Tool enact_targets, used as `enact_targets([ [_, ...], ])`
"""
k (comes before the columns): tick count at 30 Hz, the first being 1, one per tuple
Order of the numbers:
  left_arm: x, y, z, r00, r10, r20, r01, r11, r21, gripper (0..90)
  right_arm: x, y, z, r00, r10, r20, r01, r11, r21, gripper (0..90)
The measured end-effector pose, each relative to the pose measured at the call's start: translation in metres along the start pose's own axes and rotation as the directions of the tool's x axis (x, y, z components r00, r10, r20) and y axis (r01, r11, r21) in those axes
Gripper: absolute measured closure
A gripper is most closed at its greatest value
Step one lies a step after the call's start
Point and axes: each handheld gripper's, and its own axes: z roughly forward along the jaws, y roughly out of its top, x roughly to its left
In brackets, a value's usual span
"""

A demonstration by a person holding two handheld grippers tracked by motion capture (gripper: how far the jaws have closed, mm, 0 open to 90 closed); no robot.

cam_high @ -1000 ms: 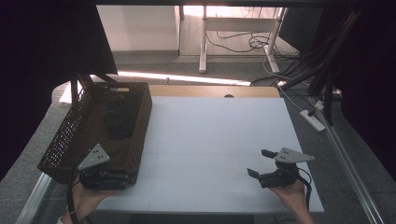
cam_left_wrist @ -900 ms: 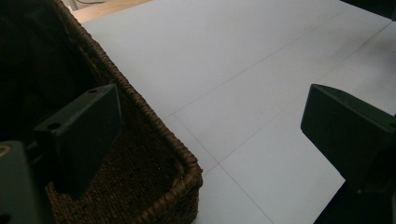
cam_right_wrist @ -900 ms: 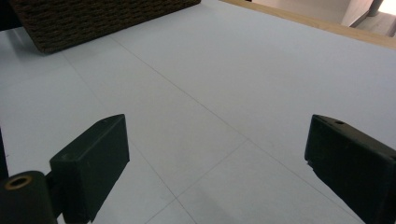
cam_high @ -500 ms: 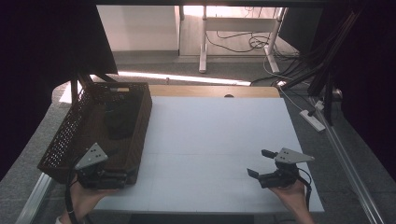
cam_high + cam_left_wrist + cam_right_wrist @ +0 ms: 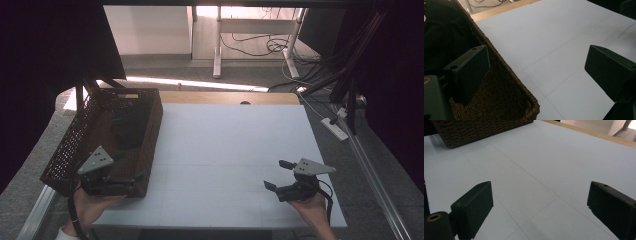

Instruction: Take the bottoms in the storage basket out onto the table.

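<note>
A brown woven basket [image 5: 75,145] stands at the table's left side with a dark thing [image 5: 131,125] inside; what it is cannot be told. My left gripper [image 5: 134,179] is open at the basket's near right corner. In the left gripper view [image 5: 536,57] one jaw hangs over the basket [image 5: 506,87] and the other over the white table [image 5: 554,37], with the basket wall between them. My right gripper [image 5: 276,174] stands open over the table's near right part, pointing left. Nothing lies between its jaws in the right gripper view [image 5: 540,187].
The white table top [image 5: 230,145] has a wooden strip [image 5: 225,97] along its far edge. A power strip [image 5: 334,128] and cables lie off the right side. A metal rail [image 5: 35,205] runs along the left edge. The basket [image 5: 474,130] appears far off in the right gripper view.
My left gripper has shifted slightly to the left beside the basket's near corner. The right gripper has stayed where it was.
</note>
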Motion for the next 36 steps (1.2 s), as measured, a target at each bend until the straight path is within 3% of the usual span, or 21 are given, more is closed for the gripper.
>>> enact_targets([
  [8, 0.005, 0.01, -0.003, 1.0, -0.004, 0.003, 0.004, 0.9998, -0.019, 6.2, 0.0, 0.0, 0.002, 0.9999, 0.003, 0.016, -0.003, 1.0, 0.013, 6.7],
  [36, 0.024, 0.027, 0.009, 0.9998, -0.019, 0.002, 0.018, 0.9998, 0.009, 7.1, 0.0, -0.003, 0.004, 0.9998, 0.006, 0.018, -0.006, 1.0, 0.029, 6.7],
])
